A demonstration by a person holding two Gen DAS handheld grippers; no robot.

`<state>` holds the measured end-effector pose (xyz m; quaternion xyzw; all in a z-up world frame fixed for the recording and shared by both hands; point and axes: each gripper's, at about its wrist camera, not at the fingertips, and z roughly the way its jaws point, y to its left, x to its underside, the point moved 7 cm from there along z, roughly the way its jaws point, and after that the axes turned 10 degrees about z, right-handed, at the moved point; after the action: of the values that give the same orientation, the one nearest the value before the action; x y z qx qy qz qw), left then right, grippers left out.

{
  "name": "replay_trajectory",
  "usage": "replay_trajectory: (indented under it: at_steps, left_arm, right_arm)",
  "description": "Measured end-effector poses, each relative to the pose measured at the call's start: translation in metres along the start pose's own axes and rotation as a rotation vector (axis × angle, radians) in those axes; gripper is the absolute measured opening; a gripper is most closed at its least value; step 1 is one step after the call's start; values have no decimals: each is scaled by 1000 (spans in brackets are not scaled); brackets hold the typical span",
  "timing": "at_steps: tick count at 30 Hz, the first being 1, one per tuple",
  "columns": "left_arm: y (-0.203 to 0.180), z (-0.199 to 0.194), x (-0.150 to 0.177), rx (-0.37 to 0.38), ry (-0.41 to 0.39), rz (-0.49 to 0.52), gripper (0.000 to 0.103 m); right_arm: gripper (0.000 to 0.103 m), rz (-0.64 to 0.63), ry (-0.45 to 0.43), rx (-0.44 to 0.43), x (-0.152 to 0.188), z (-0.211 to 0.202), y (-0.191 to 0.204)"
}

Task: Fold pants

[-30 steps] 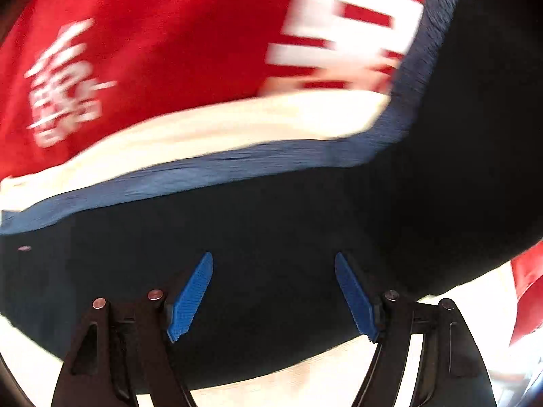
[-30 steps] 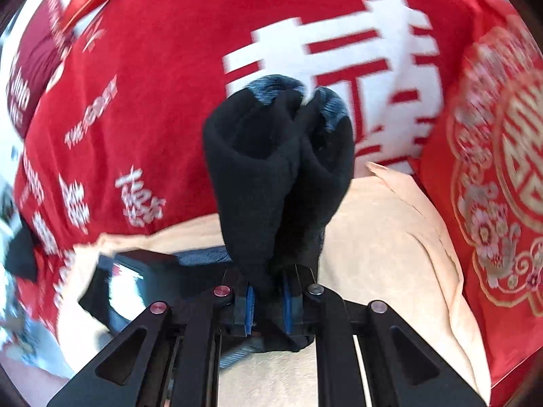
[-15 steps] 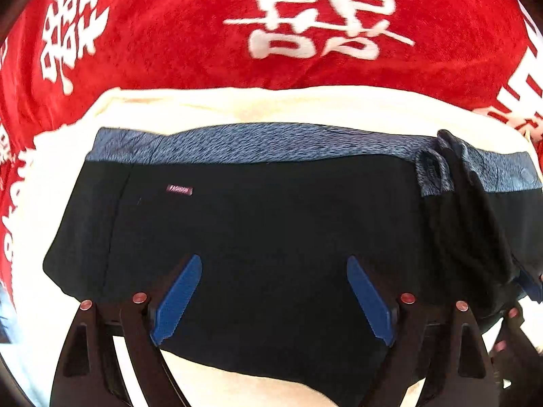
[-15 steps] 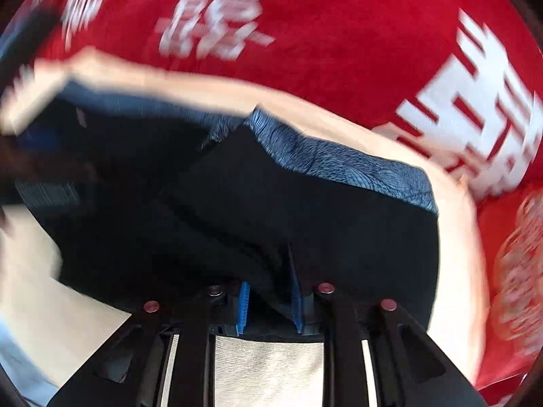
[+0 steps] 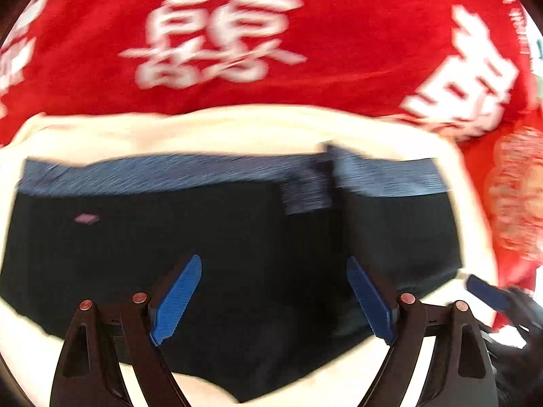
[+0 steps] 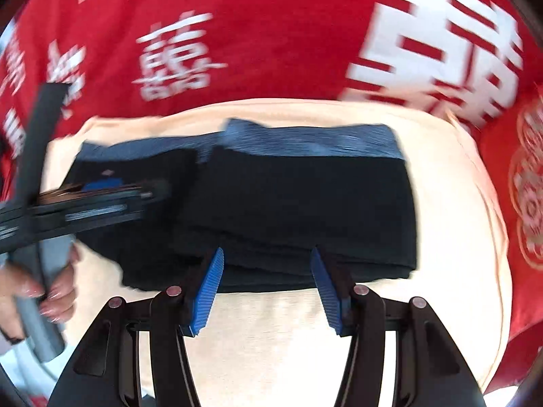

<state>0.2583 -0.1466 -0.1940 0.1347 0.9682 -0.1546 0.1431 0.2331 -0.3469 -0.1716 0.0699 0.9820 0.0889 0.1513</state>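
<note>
Left wrist view: left gripper (image 5: 274,300) spread wide, nothing between the blue pads (image 5: 176,300), hovering above the black shorts (image 5: 142,264). Shorts lying flat on a cream cloth (image 5: 237,129), blue-grey waistband (image 5: 163,171) along the far edge, a small pink label (image 5: 86,218) toward the left. At the right third, a folded-over flap (image 5: 393,227) lying atop the main panel, its own strip of waistband nearly level with the rest. Beyond the cloth, a red blanket (image 5: 339,34) with white characters. Tip of the other tool just visible at the lower right edge. Much motion blur.

Right wrist view: right gripper (image 6: 268,291) with jaws just opened about half way, no fabric between them; pads sitting just off the near hem of the folded flap (image 6: 305,210), over bare cream cloth (image 6: 271,332). Left tool (image 6: 88,200) crossing the left side of the shorts, a hand (image 6: 51,291) round its grey handle.

Judged step: right side turned in and released; one lengthwise fold done, task roughly midway. Next move likely calls for gripping the left edge near the label, lifting it clear and laying it over the middle, waistbands lined up, without dragging the flap already placed.
</note>
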Motion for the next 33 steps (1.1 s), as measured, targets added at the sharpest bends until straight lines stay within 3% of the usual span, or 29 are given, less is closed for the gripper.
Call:
replay_trajectory:
  at_steps: [2,4,6,9,12,14,16,18,21,24,29,33]
  left_arm:
    - [-30,-1,-16,97,-10,49,89]
    - [-46,12,-27,188,28,81,89]
    - [-55,25,-29,218,75,89,88]
    - [-59,38,-28,247,113,76,68]
    - [-60,43,-23,271,125,67,67]
    - [-61,52,-20,261,154,86,56]
    - [-59,57,-16,261,186,86,17]
    - [-59,46,-16,323,163,62,5]
    - [-70,18,-19,358,98,106,5]
    - [-75,7,-11,340,104,136,5]
    - [-60,11,5,318,124,92,5]
    - [-47,18,7,302,122,62,5]
  right_arm:
    - [58,43,17,-15,-2,3,-14]
    - [58,96,30,-37,-2,5,-27]
    - [58,134,33,-42,-2,6,-38]
    - [57,161,31,-72,-4,8,-45]
    - [53,159,38,-99,-3,12,-49]
    - [49,165,47,-110,-1,15,-51]
    - [46,175,50,-119,-2,16,-53]
    - [44,185,50,-133,-2,12,-56]
    - [43,176,43,-147,-3,3,-57]
    - [43,169,53,-154,-3,-1,-57]
    - [43,151,72,-210,-7,0,-42]
    - [43,74,107,-255,-12,28,-8]
